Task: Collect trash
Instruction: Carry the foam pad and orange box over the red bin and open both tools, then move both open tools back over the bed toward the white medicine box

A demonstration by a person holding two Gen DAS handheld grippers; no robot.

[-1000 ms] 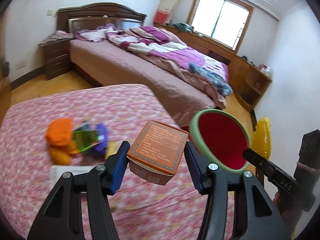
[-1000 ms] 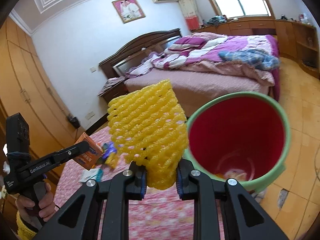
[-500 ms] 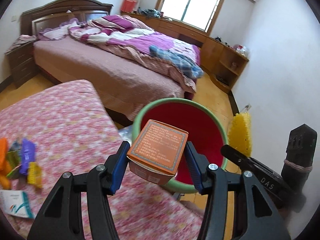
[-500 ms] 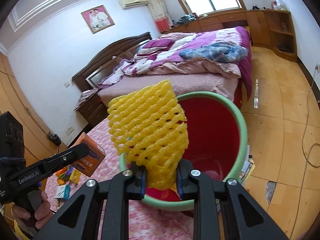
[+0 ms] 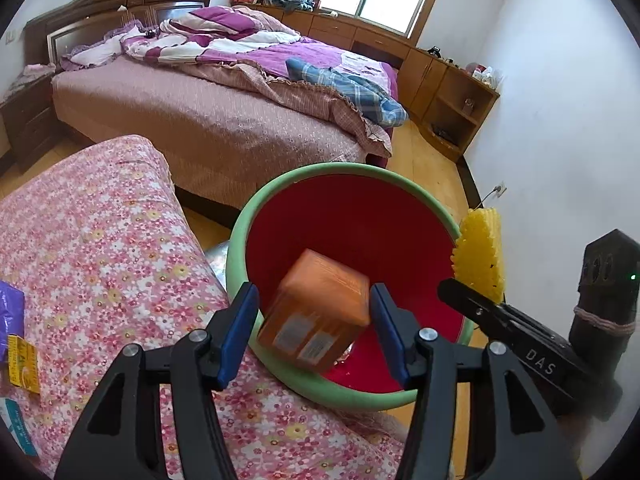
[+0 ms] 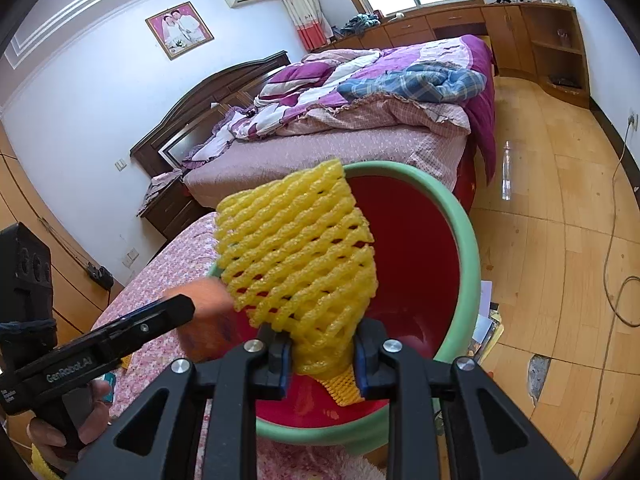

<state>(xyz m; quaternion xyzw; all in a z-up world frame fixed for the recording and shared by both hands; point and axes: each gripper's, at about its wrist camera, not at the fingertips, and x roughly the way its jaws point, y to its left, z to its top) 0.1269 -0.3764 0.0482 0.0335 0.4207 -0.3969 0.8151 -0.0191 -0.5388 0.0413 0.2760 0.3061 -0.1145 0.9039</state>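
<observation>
A red bin with a green rim (image 5: 236,248) stands beside the pink flowered bed. My left gripper (image 5: 314,292) hangs over its mouth and its jaws are opening. The orange box (image 5: 316,316) between them is blurred and tipped, slipping down into the bin, clear of the left pad. My right gripper (image 6: 320,344) is shut on a yellow foam net (image 6: 296,248) above the bin's rim (image 6: 464,248). In the right wrist view the left gripper (image 6: 176,308) and the blurred orange box (image 6: 204,304) show at the left. The foam net (image 5: 480,248) shows at the bin's right edge.
The pink flowered cover (image 5: 100,240) carries a purple wrapper (image 5: 12,308) and a yellow one (image 5: 24,364) at the far left. A large unmade bed (image 5: 200,120) lies beyond. Wooden floor (image 6: 560,240) with papers (image 6: 488,328) lies right of the bin. A hand (image 6: 92,436) grips the left handle.
Both grippers swung from the flowered bed to over the bin and sank. The left jaws let go of the orange box, which now tips downward. The foam net stays gripped.
</observation>
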